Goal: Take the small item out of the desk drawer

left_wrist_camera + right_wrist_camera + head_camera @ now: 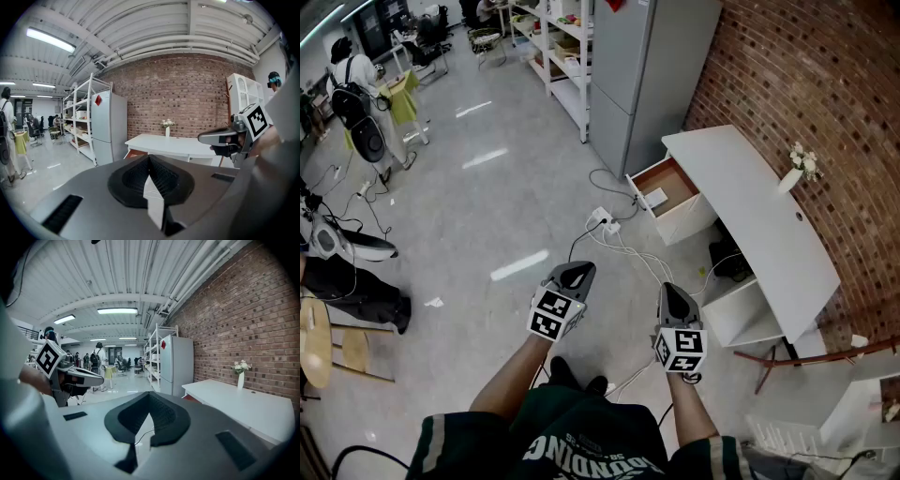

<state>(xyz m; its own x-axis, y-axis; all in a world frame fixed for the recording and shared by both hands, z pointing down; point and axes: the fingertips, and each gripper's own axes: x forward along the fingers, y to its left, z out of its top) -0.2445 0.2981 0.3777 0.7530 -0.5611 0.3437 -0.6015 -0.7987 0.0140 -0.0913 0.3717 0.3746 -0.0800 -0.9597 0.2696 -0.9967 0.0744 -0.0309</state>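
The white desk (769,216) stands along the brick wall at the right. Its drawer (667,178) is pulled open towards the floor, and a small white item (654,198) lies inside. My left gripper (575,276) and right gripper (672,302) are held side by side over the floor, well short of the desk. The left gripper (149,159) has its jaws closed tip to tip with nothing between them. The right gripper (149,399) looks the same, shut and empty. The left gripper view shows the desk (168,144) ahead; the right gripper view has the desk (243,406) at its right.
A grey fridge (642,75) and white shelves (558,47) stand beyond the desk. A power strip and cables (602,222) lie on the floor before the drawer. A vase of flowers (795,171) is on the desk. People and chairs are at the far left.
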